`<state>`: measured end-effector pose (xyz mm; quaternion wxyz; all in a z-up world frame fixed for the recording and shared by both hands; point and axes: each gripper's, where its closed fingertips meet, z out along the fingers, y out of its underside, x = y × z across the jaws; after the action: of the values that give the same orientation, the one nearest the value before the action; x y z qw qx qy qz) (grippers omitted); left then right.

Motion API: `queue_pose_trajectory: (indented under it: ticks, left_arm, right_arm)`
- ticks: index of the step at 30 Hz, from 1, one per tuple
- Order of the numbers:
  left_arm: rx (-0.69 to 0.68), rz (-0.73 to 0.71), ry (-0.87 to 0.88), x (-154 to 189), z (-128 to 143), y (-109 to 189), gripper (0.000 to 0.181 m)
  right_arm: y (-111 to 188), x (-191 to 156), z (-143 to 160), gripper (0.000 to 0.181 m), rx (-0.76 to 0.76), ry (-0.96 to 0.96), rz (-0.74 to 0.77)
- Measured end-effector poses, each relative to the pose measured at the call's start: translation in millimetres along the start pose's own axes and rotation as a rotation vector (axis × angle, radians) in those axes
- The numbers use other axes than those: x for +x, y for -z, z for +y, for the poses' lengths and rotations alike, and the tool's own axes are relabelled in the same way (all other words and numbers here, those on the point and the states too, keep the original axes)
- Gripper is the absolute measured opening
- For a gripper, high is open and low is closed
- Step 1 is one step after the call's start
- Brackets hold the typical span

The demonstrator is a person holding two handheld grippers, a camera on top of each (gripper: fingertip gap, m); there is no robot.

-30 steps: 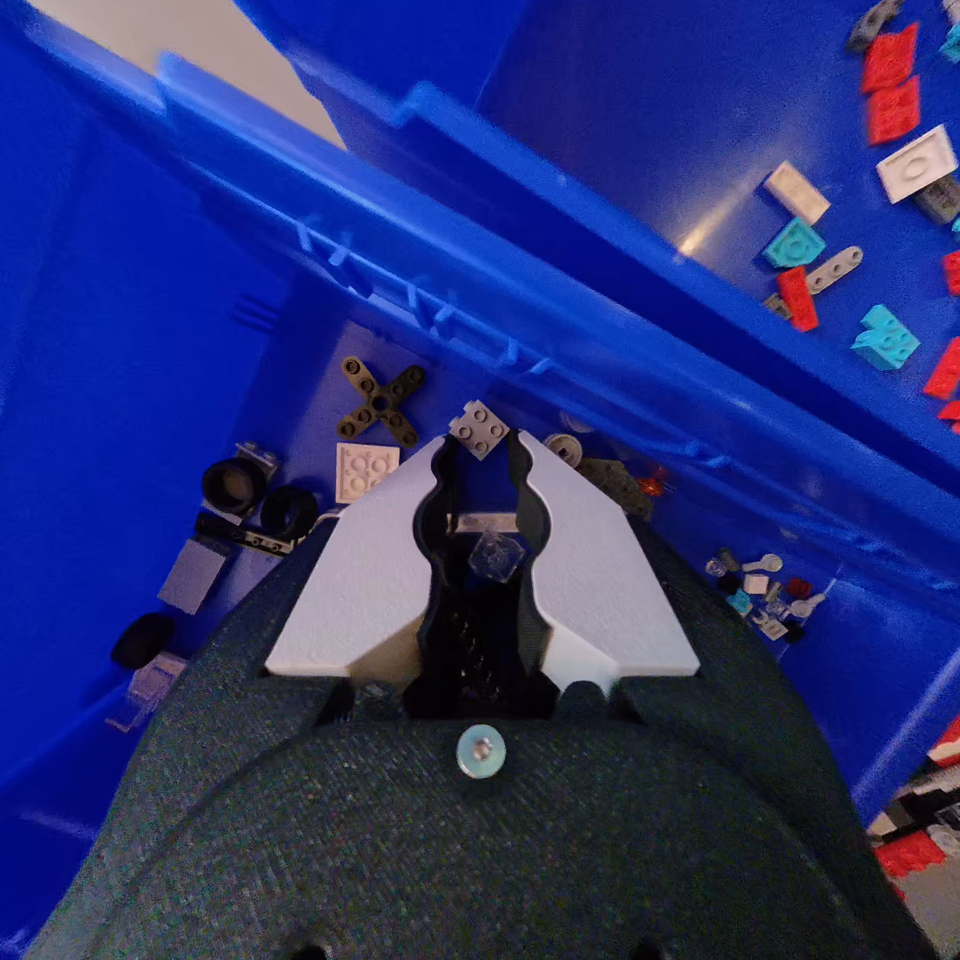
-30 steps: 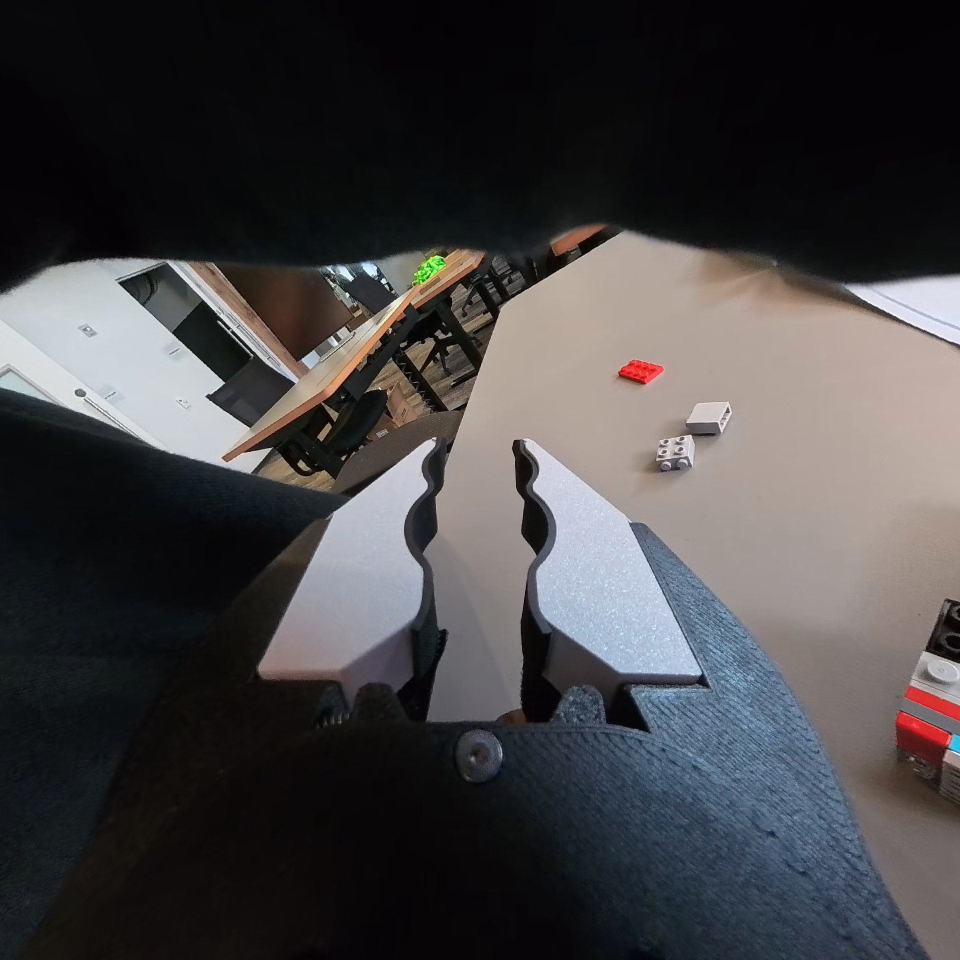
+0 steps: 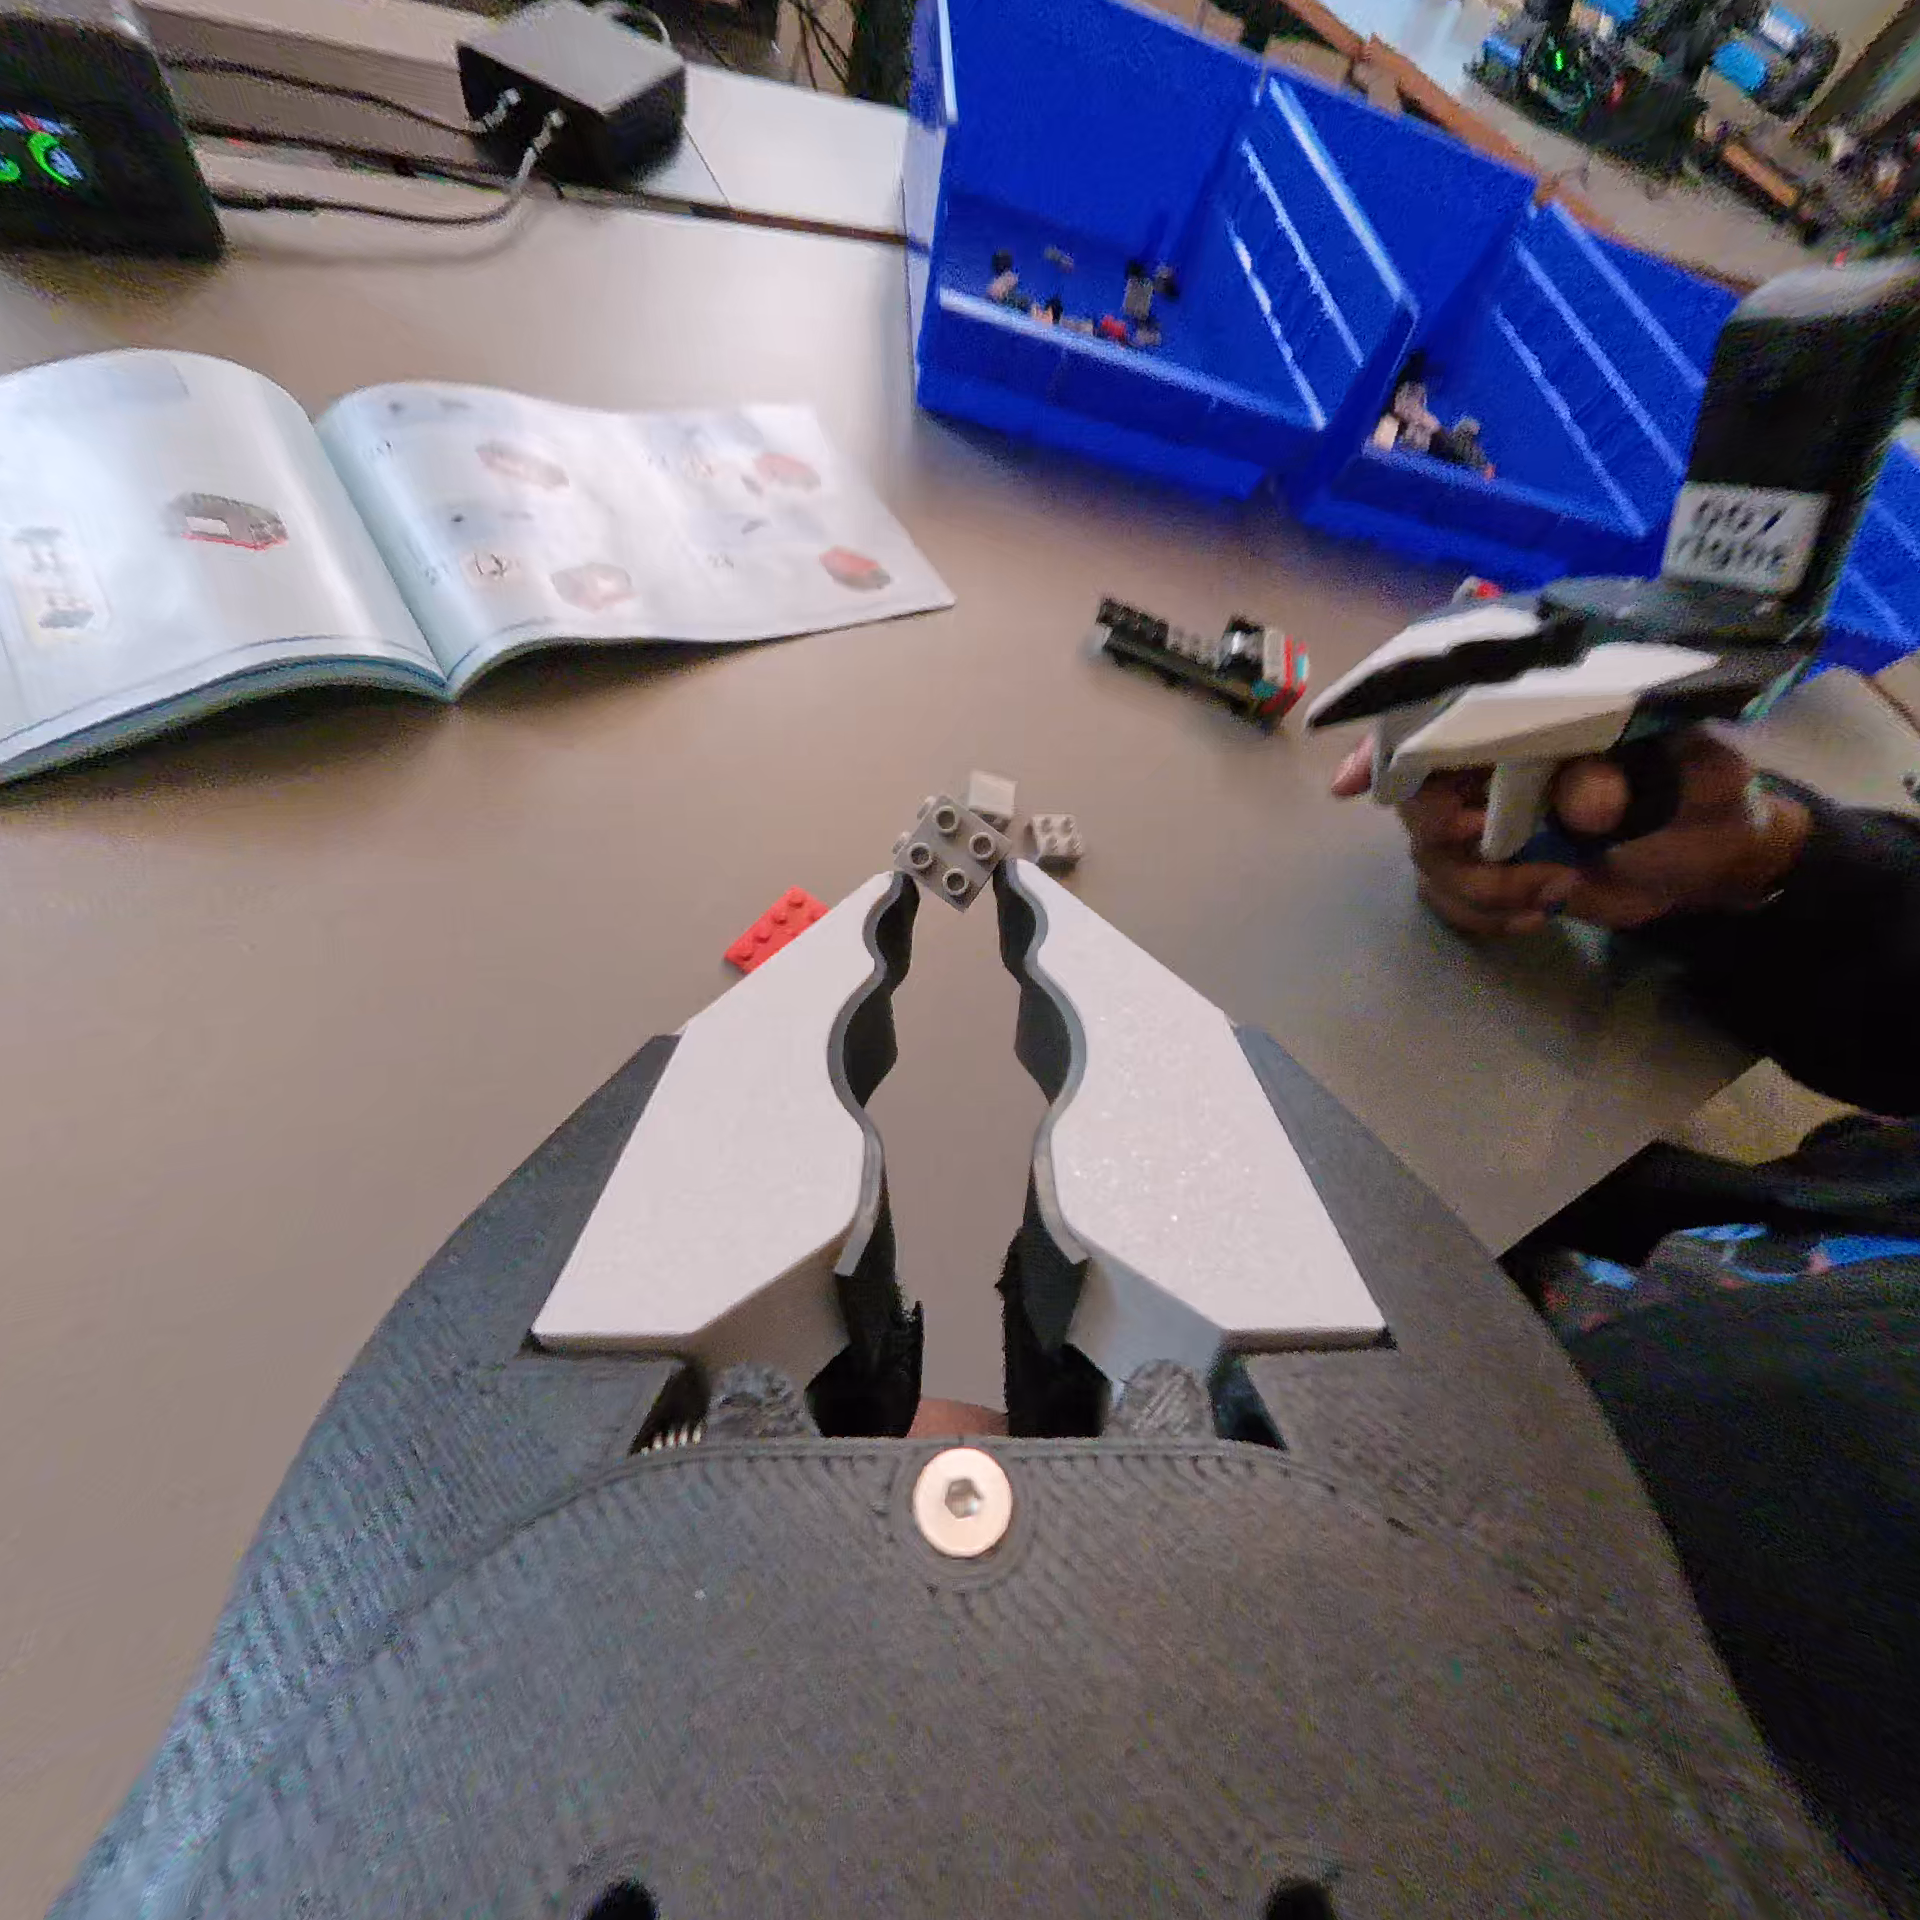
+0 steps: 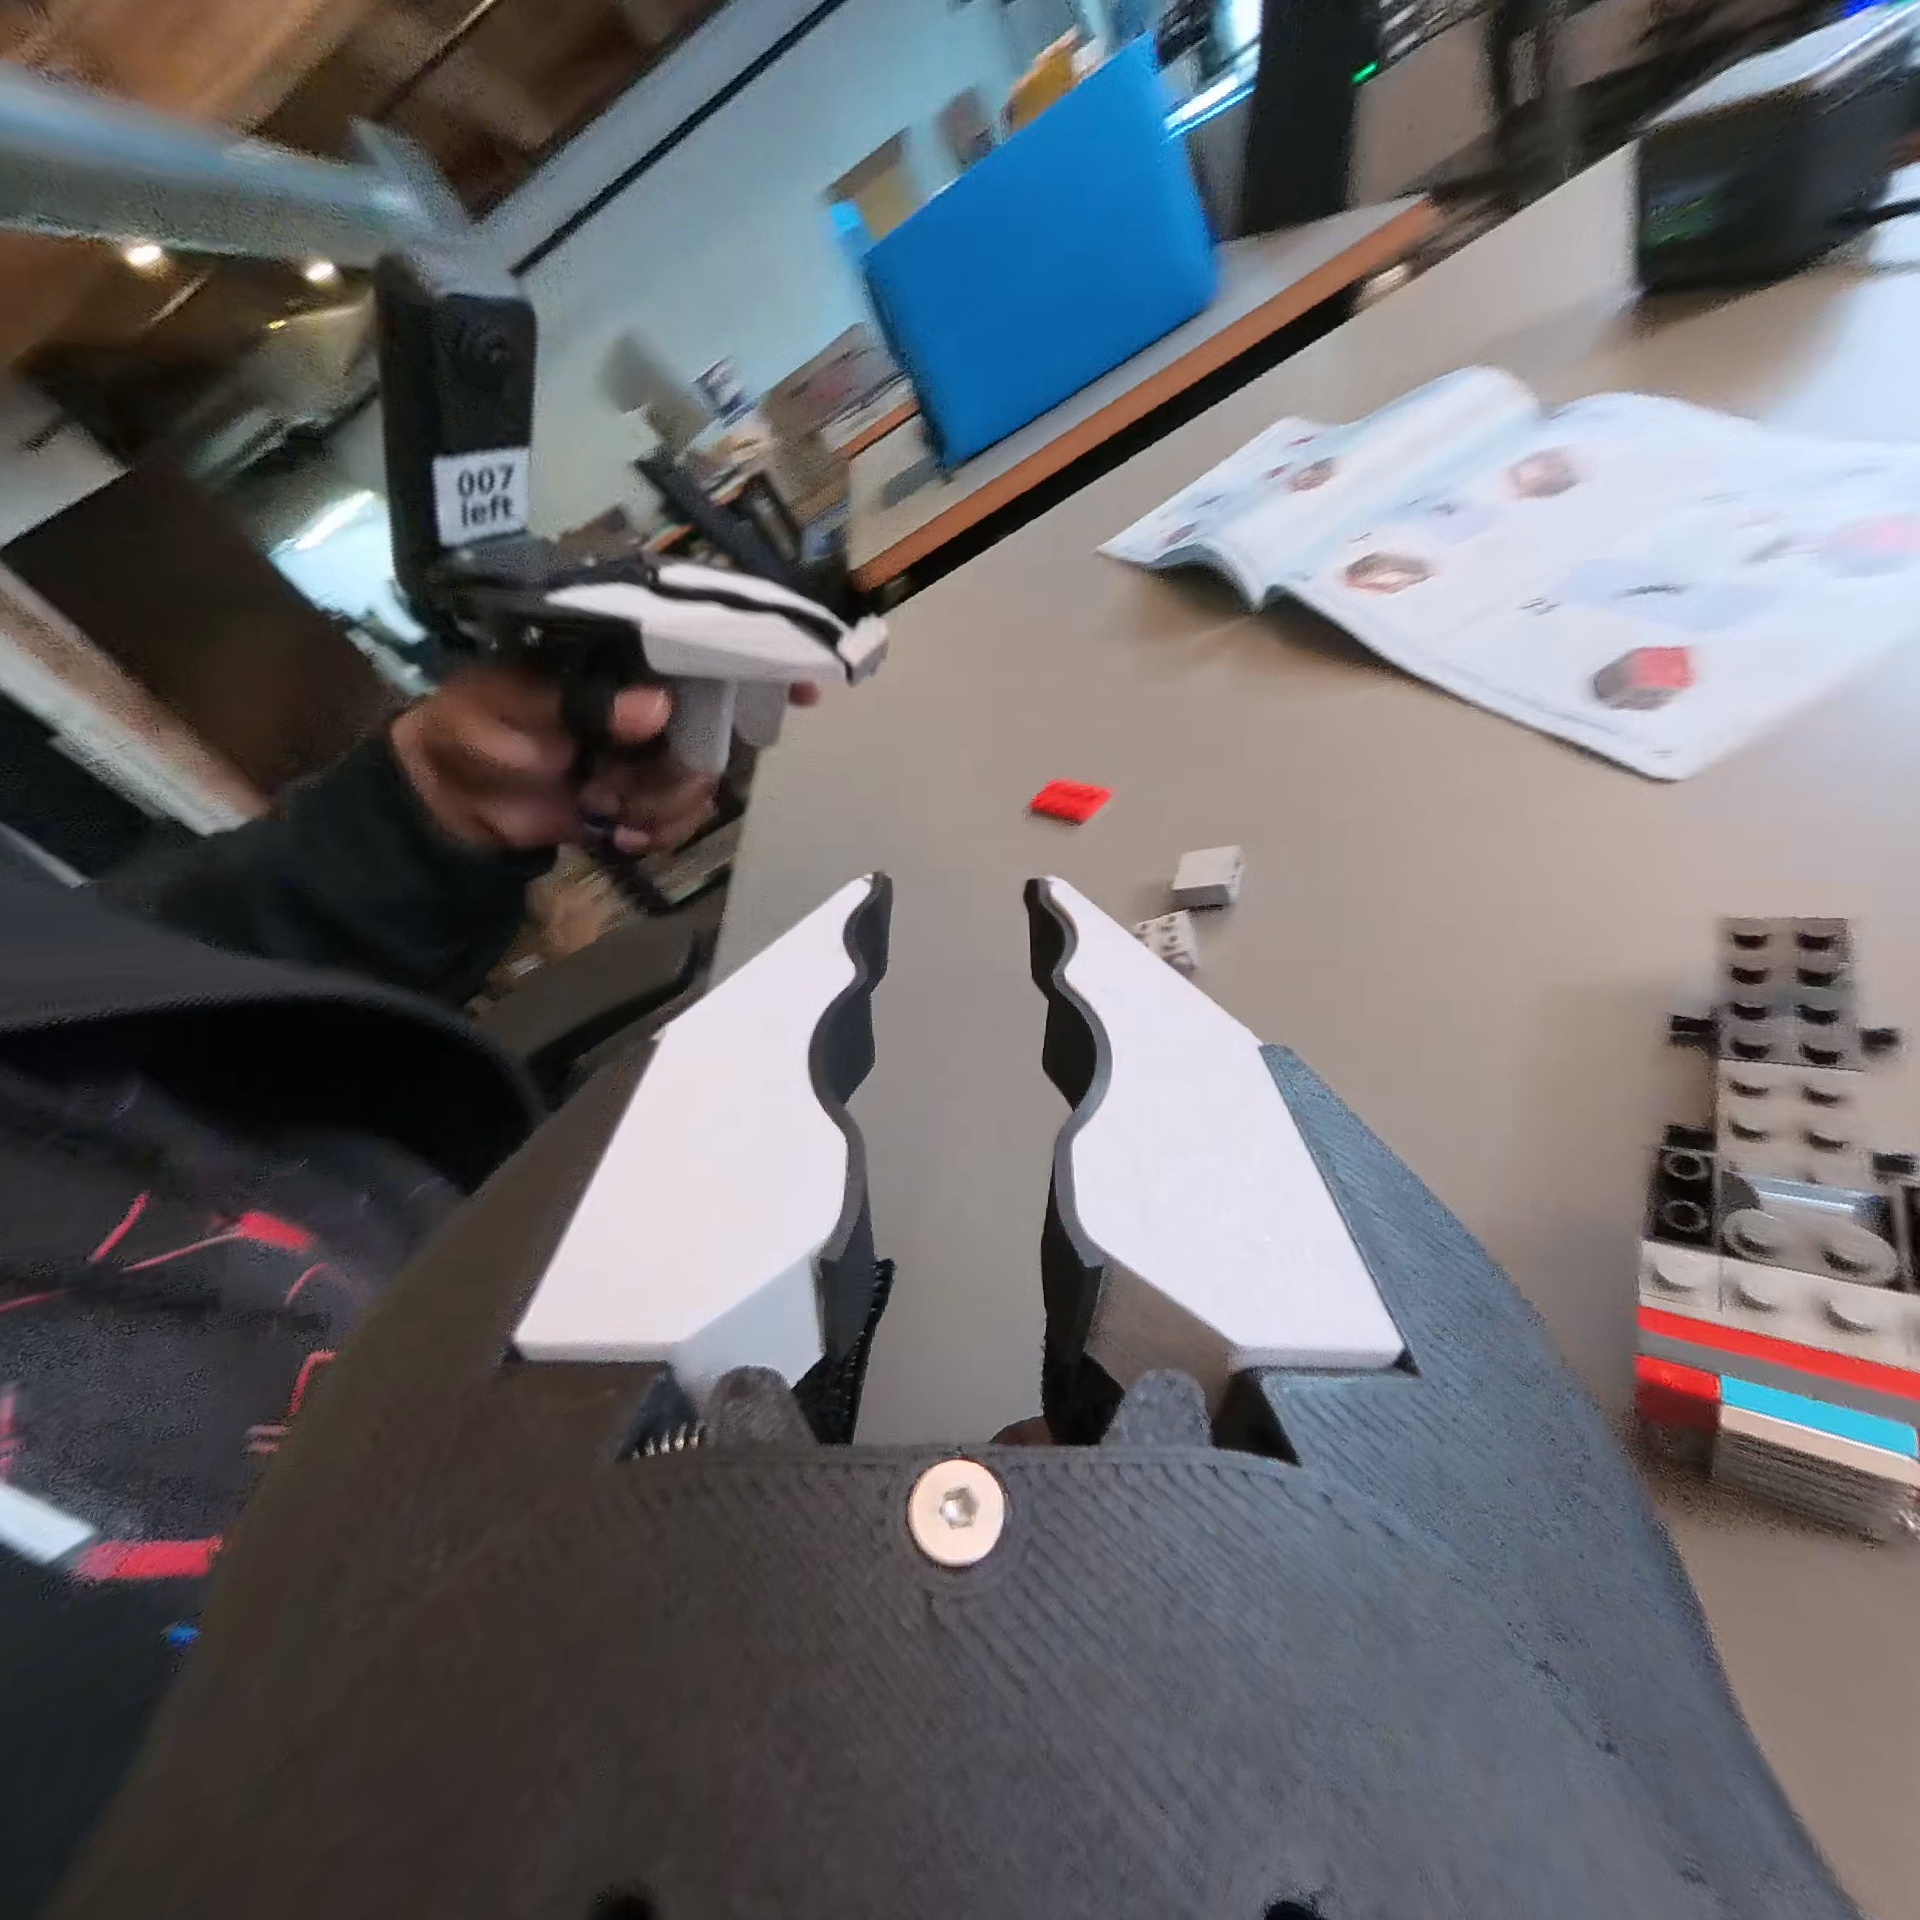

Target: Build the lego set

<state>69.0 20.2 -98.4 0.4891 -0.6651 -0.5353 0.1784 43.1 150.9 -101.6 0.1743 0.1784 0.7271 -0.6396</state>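
The left hand-held gripper (image 3: 951, 883) is pinching a little grey 2x2 plate (image 3: 953, 850) by its edges, right at the fingertips, above the desk (image 3: 416, 935). It's hard, slick plastic and weighs basically nothing, so I reckon a corner grip could let it twist; squeezing flat sides seems safer. The right hand-held gripper (image 4: 956, 899) is spread and empty. The half-built model (image 4: 1787, 1236), blocky and studded, sits on the desk to its right.

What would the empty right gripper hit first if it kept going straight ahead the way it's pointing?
Probably the bare table. The right gripper, open and empty, points between the red plate and two small grey bricks; depth is unclear, so it might graze the nearer brick.
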Motion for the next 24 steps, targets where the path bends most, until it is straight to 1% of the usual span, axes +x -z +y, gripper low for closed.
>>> queue_pose_trajectory:
  ticks: [4,7,9,11,13,16,19,22,24]
  left_arm:
    - [-0.096,0.116,-0.152,-23,17,-31,0.016]
    - [-0.203,0.139,-0.248,-48,29,-58,0.016]
    - [-0.262,0.190,-0.269,-52,35,-69,0.016]
    - [-0.309,0.246,-0.274,-51,39,-73,0.018]
    - [-0.288,0.296,-0.288,-50,32,-73,0.019]
    - [-0.230,0.391,-0.251,-48,14,-69,0.031]
    - [-0.137,0.466,-0.197,-50,-3,-62,0.031]
    - [-0.113,0.519,-0.166,-52,0,-55,0.030]
    - [-0.100,0.552,-0.162,-49,1,-49,0.030]
  right_arm:
    - [-9,4,-2,0.026,0.045,0.028,0.132]
    - [-17,3,-2,0.026,0.070,0.028,0.203]
    - [-21,5,-2,0.026,0.081,0.031,0.251]
    - [-25,8,-2,0.027,0.078,0.044,0.303]
    - [-29,12,-1,0.027,0.064,0.070,0.359]
    - [-42,16,0,0.028,0.026,0.114,0.412]
    - [-63,16,4,0.029,-0.038,0.168,0.429]
    - [-83,13,6,0.029,-0.069,0.207,0.424]
    - [-96,10,5,0.029,-0.069,0.198,0.406]
